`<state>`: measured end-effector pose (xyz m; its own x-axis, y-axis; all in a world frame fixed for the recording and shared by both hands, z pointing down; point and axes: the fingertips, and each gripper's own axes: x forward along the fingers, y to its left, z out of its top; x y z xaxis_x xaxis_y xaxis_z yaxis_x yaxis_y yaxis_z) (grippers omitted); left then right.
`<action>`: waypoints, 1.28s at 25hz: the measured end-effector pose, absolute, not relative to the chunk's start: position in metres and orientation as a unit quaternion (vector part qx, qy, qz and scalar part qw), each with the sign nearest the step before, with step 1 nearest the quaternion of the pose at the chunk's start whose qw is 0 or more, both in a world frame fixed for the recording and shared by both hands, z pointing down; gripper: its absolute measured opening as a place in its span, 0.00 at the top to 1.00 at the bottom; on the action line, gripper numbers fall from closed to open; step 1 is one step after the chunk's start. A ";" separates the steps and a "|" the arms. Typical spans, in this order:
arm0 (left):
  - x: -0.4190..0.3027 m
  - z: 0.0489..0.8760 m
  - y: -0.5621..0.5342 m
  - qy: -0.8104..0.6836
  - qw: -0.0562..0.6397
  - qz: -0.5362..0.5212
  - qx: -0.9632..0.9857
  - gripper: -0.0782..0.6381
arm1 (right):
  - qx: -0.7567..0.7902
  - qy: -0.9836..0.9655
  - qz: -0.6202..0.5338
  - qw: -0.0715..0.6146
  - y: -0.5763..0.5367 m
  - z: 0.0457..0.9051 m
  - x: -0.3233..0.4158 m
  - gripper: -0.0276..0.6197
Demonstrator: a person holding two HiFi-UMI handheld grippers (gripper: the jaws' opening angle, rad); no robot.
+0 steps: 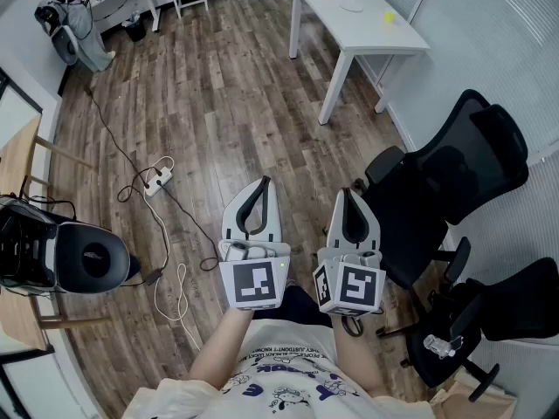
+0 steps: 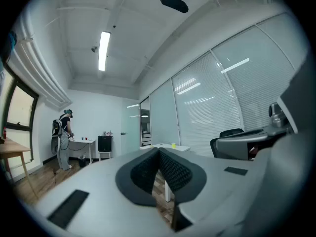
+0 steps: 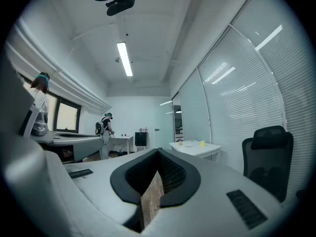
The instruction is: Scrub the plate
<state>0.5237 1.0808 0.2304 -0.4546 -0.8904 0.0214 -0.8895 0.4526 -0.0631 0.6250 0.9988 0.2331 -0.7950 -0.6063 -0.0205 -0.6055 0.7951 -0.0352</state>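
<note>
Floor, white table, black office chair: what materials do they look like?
Floor: wood-look planks, matte, grain and seams visible; laminate or real wood unclear. White table: smooth white finish, probably painted or laminated. Black office chair: dark matte upholstery, fabric or mesh, unclear.

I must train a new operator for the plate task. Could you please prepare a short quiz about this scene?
1. True or false: the left hand-held gripper holds a sponge.
2. Where is the plate? A: on the white table; B: on the floor; C: on a black chair.
3. Fill in: the jaws of the right hand-held gripper are ____ (open or shut).
Key: 1 false, it is shut and empty; 2 A; 3 shut.
</note>
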 end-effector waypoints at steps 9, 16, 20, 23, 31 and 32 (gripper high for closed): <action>0.527 0.232 1.082 0.854 0.008 -0.032 -0.520 0.86 | -0.321 0.947 -0.017 0.015 0.998 0.236 0.631 0.94; 0.528 0.238 1.075 0.855 0.004 -0.037 -0.517 0.86 | -0.318 0.947 -0.030 0.008 0.990 0.247 0.632 0.93; 0.526 0.241 1.069 0.858 -0.002 -0.036 -0.513 0.86 | -0.319 0.947 -0.032 0.007 0.980 0.249 0.632 0.93; 0.527 0.245 1.061 0.860 -0.007 -0.033 -0.509 0.86 | -0.316 0.948 -0.030 0.007 0.970 0.250 0.635 0.93; 0.528 0.252 1.043 0.871 -0.010 -0.031 -0.490 0.86 | -0.295 0.955 -0.032 0.002 0.947 0.258 0.635 0.93; 0.529 0.253 1.042 0.872 -0.012 -0.033 -0.489 0.86 | -0.293 0.956 -0.033 0.001 0.944 0.259 0.635 0.93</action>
